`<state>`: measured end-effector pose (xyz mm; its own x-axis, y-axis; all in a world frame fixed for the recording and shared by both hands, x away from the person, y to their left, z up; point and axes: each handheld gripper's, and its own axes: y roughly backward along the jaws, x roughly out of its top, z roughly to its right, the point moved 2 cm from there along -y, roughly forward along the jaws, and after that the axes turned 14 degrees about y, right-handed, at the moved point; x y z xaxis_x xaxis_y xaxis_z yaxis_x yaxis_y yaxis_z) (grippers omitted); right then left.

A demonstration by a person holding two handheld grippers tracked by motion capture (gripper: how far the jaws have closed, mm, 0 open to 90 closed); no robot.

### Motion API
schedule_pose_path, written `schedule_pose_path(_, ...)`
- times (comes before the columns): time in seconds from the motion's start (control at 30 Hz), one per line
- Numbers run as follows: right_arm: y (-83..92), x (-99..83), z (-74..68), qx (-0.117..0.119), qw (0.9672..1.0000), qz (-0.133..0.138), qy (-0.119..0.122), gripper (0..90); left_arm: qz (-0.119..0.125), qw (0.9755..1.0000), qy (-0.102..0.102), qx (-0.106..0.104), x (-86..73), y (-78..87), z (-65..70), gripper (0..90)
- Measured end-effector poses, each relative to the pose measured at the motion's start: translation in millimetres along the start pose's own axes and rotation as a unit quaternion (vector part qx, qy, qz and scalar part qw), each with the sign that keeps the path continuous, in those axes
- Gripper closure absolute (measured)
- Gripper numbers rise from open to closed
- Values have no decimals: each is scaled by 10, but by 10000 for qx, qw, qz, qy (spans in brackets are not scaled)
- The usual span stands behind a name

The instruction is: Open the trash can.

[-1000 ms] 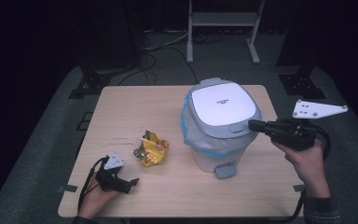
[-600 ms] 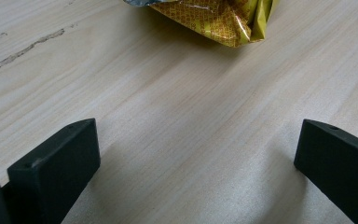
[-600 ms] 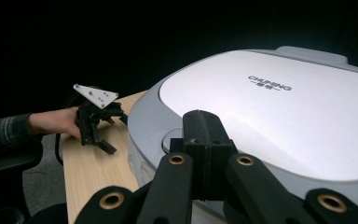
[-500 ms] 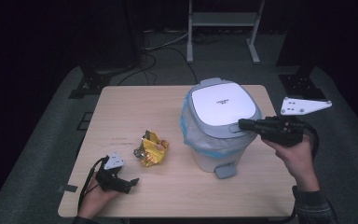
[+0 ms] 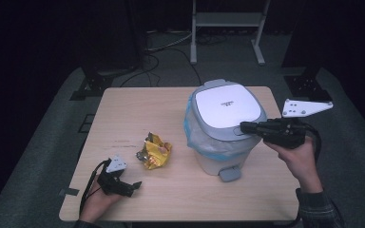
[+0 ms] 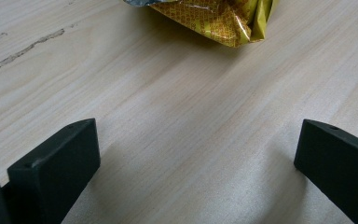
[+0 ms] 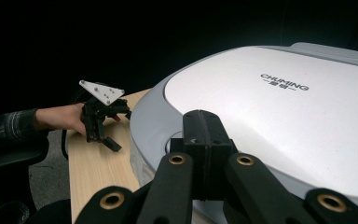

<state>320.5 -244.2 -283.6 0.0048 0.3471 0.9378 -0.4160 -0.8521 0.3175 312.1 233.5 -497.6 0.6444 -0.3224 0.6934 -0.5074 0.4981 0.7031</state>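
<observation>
A grey pedal bin with a white lid (image 5: 225, 107) stands on the right half of the wooden table (image 5: 138, 109). From the right, my right gripper (image 5: 243, 127) is held level with its jaws shut and empty. Its tips lie against the near right rim of the lid (image 7: 270, 107), and the right gripper view shows the right gripper (image 7: 204, 126) closed over that rim. A crumpled yellow wrapper (image 5: 154, 151) lies left of the bin. My left gripper (image 5: 132, 188) rests open on the table near the front left corner. In its own view the left gripper (image 6: 198, 135) is empty, and the wrapper (image 6: 214, 16) lies ahead of it.
The bin has a blue bag liner (image 5: 190, 133) folded over its rim and a grey foot pedal (image 5: 229, 174) facing the table's front edge. Behind the table stand a metal frame (image 5: 228, 19) and floor cables. The other hand's gripper (image 7: 103, 130) appears far off.
My right gripper has shifted a little left, bringing its shut tips onto the lid's rim. The left gripper and the wrapper have stayed put.
</observation>
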Motion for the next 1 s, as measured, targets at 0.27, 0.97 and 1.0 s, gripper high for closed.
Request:
schedule_pose_path(0.27, 4, -13, -5, -22, 10000, -4, -13, 900, 1, 10000, 0, 0, 0, 0, 0, 0)
schedule_pose_path(0.97, 189, 31, -49, -247, 9997, 85, 22, 842, 18, 10000, 2, 4, 0, -2, 0, 0)
schedule_pose_path(1.0, 201, 31, -53, -264, 9996, 90, 0, 838, 19, 10000, 2, 4, 0, -2, 0, 0)
